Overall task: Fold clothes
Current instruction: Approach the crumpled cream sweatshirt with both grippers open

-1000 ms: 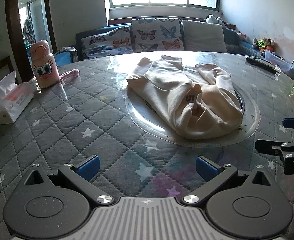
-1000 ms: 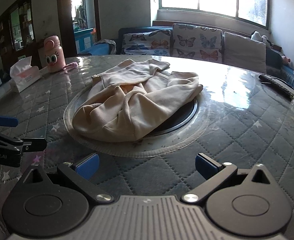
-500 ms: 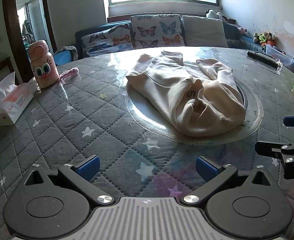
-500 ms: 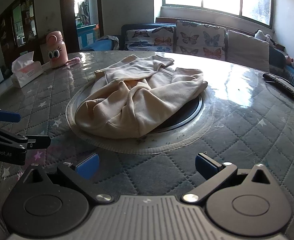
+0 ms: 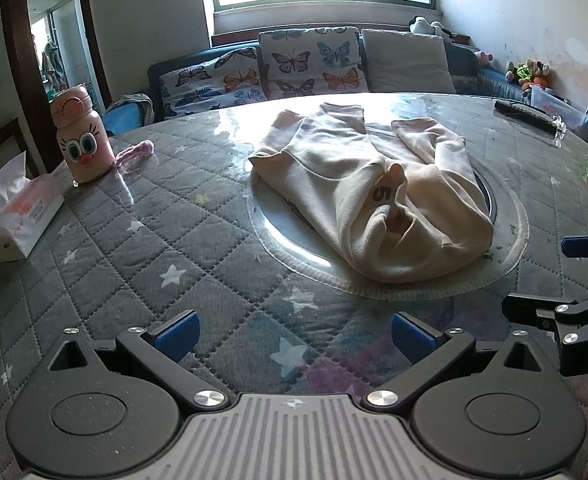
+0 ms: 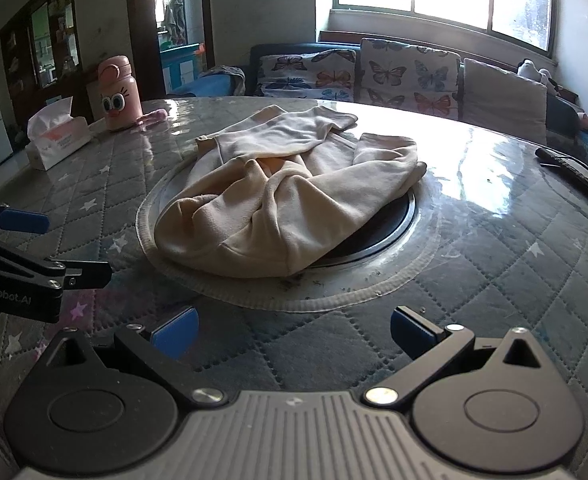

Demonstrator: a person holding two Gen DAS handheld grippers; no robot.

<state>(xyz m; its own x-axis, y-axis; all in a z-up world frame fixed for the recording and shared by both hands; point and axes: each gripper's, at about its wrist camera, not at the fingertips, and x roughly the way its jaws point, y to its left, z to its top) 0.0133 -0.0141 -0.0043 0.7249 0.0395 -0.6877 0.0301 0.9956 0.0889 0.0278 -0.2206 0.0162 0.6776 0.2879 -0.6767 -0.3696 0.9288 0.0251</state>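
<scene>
Lying crumpled at the table's point(image 5: 142, 240) centre, the garment point(image 5: 374, 196) sits ahead of both grippers, touching neither. Left gripper point(image 5: 292, 330): jaws apart, empty, over the near edge. Right gripper point(image 6: 290, 330): jaws apart, empty, beside it. A bottle point(image 5: 83, 140) and tissue box point(image 5: 18, 216) stand at the far left edge.

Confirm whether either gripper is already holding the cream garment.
No: the left gripper and right gripper are open, short of the cream garment.

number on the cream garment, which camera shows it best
The left wrist view: a dark "5" faces the camera on a fold of the cream garment. In the right wrist view the garment shows only plain folds, no number.
</scene>
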